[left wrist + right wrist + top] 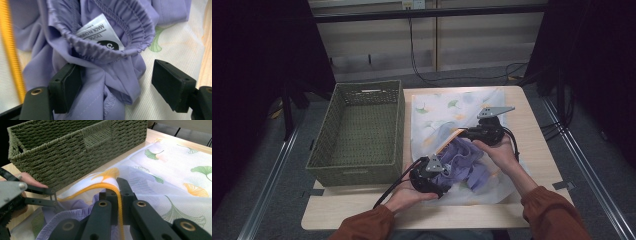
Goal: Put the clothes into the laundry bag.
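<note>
On the table [532, 145] the basket [362, 130] sits left, the mesh bag [447, 112] just right of it — the garment [467, 162] lies on the bag's near part, between both tongs.

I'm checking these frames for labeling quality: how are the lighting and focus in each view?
High view: dim, dark at both sides, light falling mostly on the table. Left gripper view: bright, the label on the purple garment sharp enough to read partly, the near tongs slightly soft. Right gripper view: evenly lit, the basket sharp, the tongs slightly soft.
</note>
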Motion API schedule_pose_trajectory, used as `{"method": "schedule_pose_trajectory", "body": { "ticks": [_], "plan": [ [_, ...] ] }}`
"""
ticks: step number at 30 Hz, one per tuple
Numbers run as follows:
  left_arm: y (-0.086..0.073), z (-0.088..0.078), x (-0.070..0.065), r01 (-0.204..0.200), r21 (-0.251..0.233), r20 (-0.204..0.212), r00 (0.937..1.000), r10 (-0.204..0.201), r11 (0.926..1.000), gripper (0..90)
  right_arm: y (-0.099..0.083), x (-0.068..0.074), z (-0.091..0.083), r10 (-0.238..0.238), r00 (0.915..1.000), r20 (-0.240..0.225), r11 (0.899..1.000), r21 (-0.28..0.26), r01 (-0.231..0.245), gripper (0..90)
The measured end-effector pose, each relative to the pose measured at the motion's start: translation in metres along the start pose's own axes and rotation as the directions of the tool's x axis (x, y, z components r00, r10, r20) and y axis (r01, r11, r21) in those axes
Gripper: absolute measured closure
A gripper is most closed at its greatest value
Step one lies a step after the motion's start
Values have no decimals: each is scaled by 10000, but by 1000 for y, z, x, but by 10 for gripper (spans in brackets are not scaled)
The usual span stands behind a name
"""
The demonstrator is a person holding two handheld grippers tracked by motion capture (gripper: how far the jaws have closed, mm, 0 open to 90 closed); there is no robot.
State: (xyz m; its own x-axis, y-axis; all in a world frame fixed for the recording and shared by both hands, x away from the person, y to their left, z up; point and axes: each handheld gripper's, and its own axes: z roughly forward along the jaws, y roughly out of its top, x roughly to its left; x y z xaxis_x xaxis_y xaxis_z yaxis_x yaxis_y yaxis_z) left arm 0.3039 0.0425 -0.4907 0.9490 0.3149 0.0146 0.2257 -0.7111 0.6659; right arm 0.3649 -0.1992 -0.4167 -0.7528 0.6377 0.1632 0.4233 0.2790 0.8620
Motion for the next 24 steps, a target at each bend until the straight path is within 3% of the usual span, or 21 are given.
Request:
{"method": "schedule_pose_trajectory", "body": {
  "ticks": [1,2,3,5,7,8,11,12,14,15,16,20,22,24],
  "plan": [
    [0,2,0,-234,150,-27,9997,234,9996,230,0,0,0,10,10000,-2,10000,-5,-10,891],
    [-1,3,-1,-117,224,54,9999,116,9997,222,0,0,0,7,10000,-2,10000,-8,-7,891],
    [-2,7,-4,249,-23,-27,9997,-249,9997,215,0,0,0,-3,10000,2,10000,-5,3,891],
    [-1,7,-1,-162,337,-12,9999,163,9993,196,0,1,0,-6,10000,3,10000,-10,6,891],
    [-2,8,1,-154,363,172,9997,148,9992,191,0,0,1,-3,10000,6,10000,-1,3,892],
    [-3,10,0,214,33,296,9993,-215,9998,182,0,0,1,24,10000,16,10000,2,-24,892],
    [-4,10,1,-252,183,456,9987,243,9995,136,0,0,1,2,10000,15,10000,45,-2,892],
    [-5,11,-1,61,-34,434,9990,-60,10000,124,0,1,1,11,10000,13,10000,51,-11,893],
    [-5,12,-2,83,-62,378,9993,-81,9999,106,0,1,2,5,10000,13,10000,54,-5,892],
    [-4,10,0,-297,307,371,9989,286,9991,105,0,1,2,4,10000,13,10000,52,-4,892],
    [-4,10,0,-283,288,382,9989,272,9992,105,0,1,2,-2,10000,28,10000,45,2,893],
    [-4,12,-3,328,58,374,9988,-330,9994,102,1,1,2,6,10000,28,10000,55,-6,892],
    [-1,9,0,249,505,173,9995,-258,9984,117,0,1,2,-4,10000,19,10000,65,4,892],
    [1,7,2,614,549,142,9980,-623,9966,202,0,2,3,3,10000,-46,10000,79,-3,892]
  ]
}}
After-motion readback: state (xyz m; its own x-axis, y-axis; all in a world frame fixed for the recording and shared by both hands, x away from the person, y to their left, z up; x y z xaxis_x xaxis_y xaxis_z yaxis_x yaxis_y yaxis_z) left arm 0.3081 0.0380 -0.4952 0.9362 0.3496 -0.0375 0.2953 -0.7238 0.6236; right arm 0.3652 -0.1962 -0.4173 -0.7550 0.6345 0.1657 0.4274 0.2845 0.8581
